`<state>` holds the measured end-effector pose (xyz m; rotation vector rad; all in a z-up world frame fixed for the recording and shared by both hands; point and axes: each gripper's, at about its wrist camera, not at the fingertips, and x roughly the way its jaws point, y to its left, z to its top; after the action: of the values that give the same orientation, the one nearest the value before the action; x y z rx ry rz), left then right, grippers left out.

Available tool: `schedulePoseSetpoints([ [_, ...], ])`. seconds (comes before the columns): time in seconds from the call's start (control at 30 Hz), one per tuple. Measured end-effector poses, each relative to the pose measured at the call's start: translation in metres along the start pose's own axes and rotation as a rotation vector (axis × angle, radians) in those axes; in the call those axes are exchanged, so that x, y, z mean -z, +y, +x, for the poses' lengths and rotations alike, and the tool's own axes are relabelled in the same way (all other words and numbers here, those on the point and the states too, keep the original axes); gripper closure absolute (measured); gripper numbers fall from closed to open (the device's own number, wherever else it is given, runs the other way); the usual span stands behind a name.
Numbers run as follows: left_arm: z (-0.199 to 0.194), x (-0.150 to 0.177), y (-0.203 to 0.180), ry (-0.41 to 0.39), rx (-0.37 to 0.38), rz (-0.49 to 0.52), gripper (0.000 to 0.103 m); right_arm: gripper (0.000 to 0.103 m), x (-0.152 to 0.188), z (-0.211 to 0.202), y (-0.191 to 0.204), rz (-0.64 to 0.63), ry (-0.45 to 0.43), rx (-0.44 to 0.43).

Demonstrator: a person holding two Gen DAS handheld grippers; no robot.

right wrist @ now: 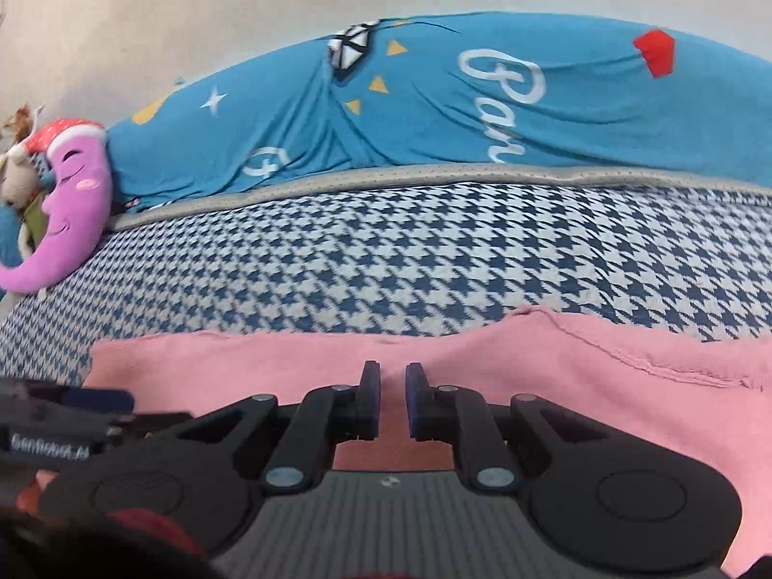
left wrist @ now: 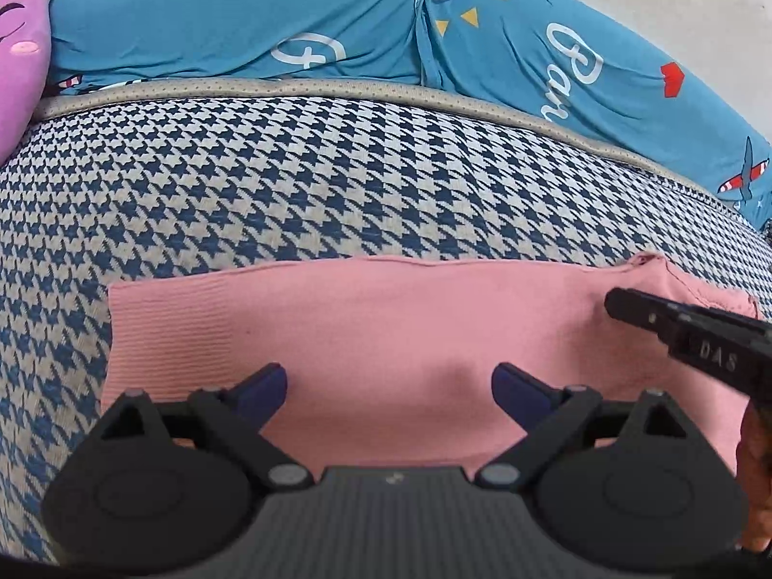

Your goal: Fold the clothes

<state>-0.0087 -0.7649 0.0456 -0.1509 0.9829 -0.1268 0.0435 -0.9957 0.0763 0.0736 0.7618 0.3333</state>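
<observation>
The left gripper point(left wrist: 390, 388) sits at the bottom centre of its own view, its blue-padded fingers spread wide apart with nothing between them, hovering over the pink garment point(left wrist: 366, 337). The right gripper point(right wrist: 392, 400), bottom centre of the right wrist view, has its pads drawn near together with a narrow slit left; whether cloth is pinched in that slit cannot be told. It also enters the left wrist view from the right edge, its tip over the garment's upper right corner, bearing the letters "DAS".

The pink garment lies flat in the lower half of both frames, its long axis running left to right. A ribbed band shows at its left end, a stitched seam point(right wrist: 651, 362) at its right. Its near edge is hidden under the gripper bodies. In the lower left of the right wrist view the other tool carries a white label, partly blurred, roughly "Genrobot.AI".

Beneath is a blue-and-white houndstooth cover point(left wrist: 313, 183). Across the upper part runs a blue printed sheet point(right wrist: 555, 111) with white script reading "Par", the rest cut off. A purple plush toy point(right wrist: 72, 212) lies at the left.
</observation>
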Motion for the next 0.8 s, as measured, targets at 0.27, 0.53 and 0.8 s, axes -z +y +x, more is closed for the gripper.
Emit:
schedulePoseSetpoints([
  [0.27, 0.009, -0.002, -0.003, 0.012, -0.008, -0.013, 0.004, 0.095, -0.007, 0.023, -0.018, 0.066, 0.022, 0.056],
  [0.53, 0.014, -0.006, -0.007, 0.004, -0.029, -0.013, 0.0, 0.097, -0.016, 0.037, -0.024, 0.122, 0.011, 0.068],
  [0.8, 0.014, -0.012, -0.005, -0.018, -0.031, -0.016, 0.0, 0.097, -0.02, 0.024, -0.021, 0.153, -0.002, 0.062],
])
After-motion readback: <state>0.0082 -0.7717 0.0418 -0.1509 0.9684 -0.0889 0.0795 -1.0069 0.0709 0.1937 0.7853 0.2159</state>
